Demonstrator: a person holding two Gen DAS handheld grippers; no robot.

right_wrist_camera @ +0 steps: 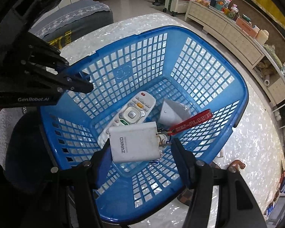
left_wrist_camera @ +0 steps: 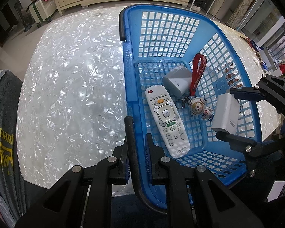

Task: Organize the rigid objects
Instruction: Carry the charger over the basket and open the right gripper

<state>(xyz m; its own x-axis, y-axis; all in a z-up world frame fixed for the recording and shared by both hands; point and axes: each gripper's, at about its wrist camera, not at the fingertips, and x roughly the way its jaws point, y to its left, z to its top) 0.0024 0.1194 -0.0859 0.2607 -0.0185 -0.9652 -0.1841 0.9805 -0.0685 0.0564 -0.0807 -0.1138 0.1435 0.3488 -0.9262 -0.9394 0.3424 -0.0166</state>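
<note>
Pearly tabletop [left_wrist_camera: 70,95], blue basket [left_wrist_camera: 180,11]: left gripper [left_wrist_camera: 137,148] clenched on its rim.
Right gripper [right_wrist_camera: 140,148] grasping white power bank [right_wrist_camera: 134,142] by its short edges over the basket; rigid, smooth, fairly light.

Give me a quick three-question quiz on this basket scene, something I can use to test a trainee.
1. True or false: the remote lies on the table outside the basket.
2. What is the right gripper holding above the basket? A) the white power bank B) the keychain C) the remote
3. Fill in: the left gripper is shut on the basket's black ____.

Key: 1 false, the remote is inside the basket. 2 A. 3 handle.
</note>
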